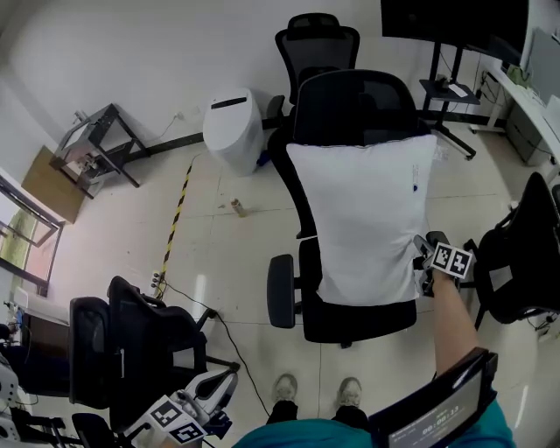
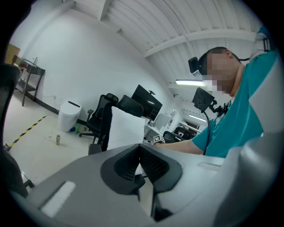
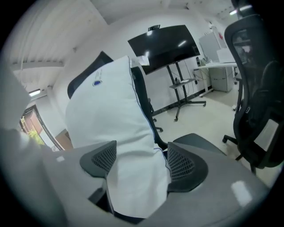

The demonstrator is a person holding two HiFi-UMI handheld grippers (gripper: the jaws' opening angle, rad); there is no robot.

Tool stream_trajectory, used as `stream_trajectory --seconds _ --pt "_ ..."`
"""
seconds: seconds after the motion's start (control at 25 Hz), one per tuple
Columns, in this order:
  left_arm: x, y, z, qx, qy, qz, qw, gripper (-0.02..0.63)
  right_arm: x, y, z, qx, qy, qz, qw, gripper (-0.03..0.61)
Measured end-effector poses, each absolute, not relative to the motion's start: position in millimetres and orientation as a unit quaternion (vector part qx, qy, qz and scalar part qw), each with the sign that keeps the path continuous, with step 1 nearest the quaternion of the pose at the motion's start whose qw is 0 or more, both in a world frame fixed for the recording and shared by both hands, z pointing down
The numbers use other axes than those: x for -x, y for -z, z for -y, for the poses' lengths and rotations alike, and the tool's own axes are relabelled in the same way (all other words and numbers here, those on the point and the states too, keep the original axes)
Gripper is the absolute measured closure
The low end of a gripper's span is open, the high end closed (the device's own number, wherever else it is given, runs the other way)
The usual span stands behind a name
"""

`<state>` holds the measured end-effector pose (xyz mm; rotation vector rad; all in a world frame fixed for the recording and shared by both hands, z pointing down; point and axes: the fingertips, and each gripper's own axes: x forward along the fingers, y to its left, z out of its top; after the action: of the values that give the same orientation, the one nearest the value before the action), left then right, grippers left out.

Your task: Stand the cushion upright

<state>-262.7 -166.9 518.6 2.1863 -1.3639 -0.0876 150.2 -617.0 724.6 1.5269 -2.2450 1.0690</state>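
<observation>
A white wall (image 1: 131, 52) backs a pale tiled floor (image 1: 219, 262), where a yellow-and-black striped tape (image 1: 178, 210) runs toward a white bin (image 1: 234, 129). A small can (image 1: 236, 207) stands on the floor near the bin. Black office chairs crowd the room: a back chair (image 1: 318, 39) by the wall, a near chair (image 1: 149, 337) at lower left, a side chair (image 1: 525, 254) at the right edge. A metal-frame stand (image 1: 96, 144) sits at left, near a window (image 1: 26, 241). A dark screen (image 1: 455, 22) occupies the far right corner. A strip light (image 2: 188, 82) glows under the white ceiling (image 2: 146, 22).
</observation>
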Motion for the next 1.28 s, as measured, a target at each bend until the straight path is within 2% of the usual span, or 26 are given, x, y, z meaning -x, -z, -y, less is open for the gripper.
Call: stream_trajectory --seconds 0.12,0.24,0.32,0.4,0.52,0.6,0.88,1.28 --pt "250 -514 171 -0.821 0.037 0.5 0.274 0.603 -139 -683 592 -0.482 -0.341 0.805 0.053 0.228" --pt "235 -501 175 -0.828 0.044 0.494 0.261 0.603 -110 -626 539 -0.385 -0.338 0.859 -0.009 0.313" --pt "224 -488 177 -0.831 0.052 0.496 0.248 0.603 -99 -589 506 -0.334 -0.33 0.882 -0.032 0.399" --pt "214 -476 176 -0.83 0.066 0.502 0.235 0.603 -95 -554 476 -0.302 -0.318 0.898 -0.046 0.481" --pt "198 -461 162 -0.824 0.093 0.515 0.217 0.603 -92 -518 429 -0.269 -0.285 0.919 -0.037 0.521" --pt "189 -452 152 -0.82 0.107 0.523 0.204 0.603 -93 -504 402 -0.255 -0.263 0.93 -0.015 0.573" --pt "165 -411 143 -0.82 0.125 0.529 0.18 0.603 -96 -454 308 -0.179 -0.211 0.961 0.03 0.577" --pt "152 -409 46 -0.856 0.134 0.465 0.184 0.603 -79 -452 121 -0.148 -0.234 0.961 0.019 0.577"
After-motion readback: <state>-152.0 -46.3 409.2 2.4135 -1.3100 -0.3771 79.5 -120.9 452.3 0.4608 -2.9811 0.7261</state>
